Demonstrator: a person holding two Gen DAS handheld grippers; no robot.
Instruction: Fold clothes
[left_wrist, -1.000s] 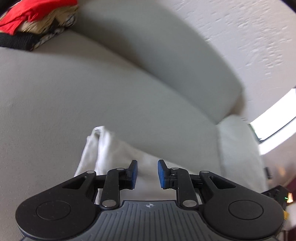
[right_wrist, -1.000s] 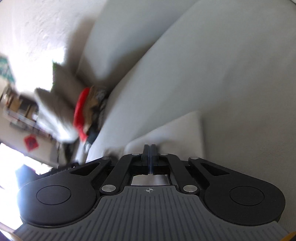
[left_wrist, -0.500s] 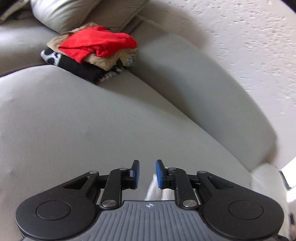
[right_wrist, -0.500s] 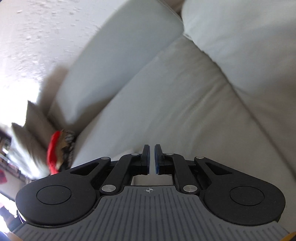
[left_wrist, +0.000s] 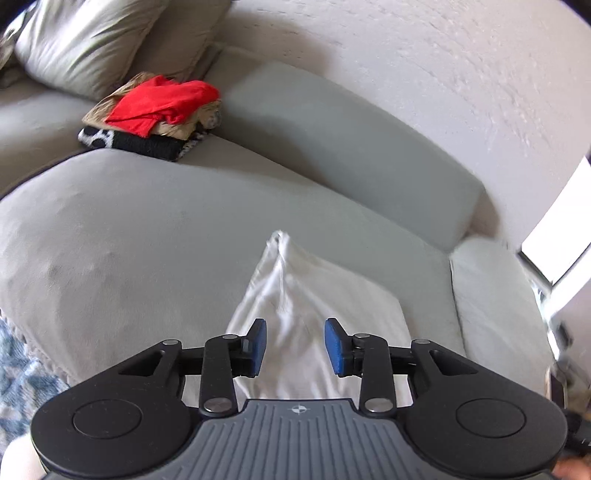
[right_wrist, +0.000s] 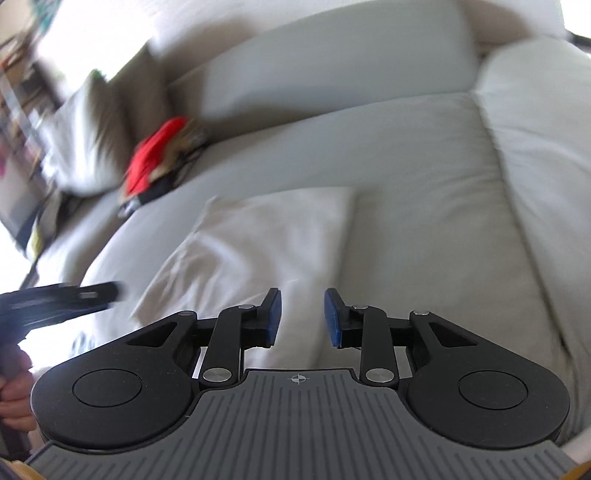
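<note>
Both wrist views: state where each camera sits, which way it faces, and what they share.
Left wrist: on the left claw, open, facing a white cloth on the sofa.
Right wrist: on the right claw, open, facing the same cloth; the left claw and a hand show.
Shared: cloth, sofa, clothes pile.
</note>
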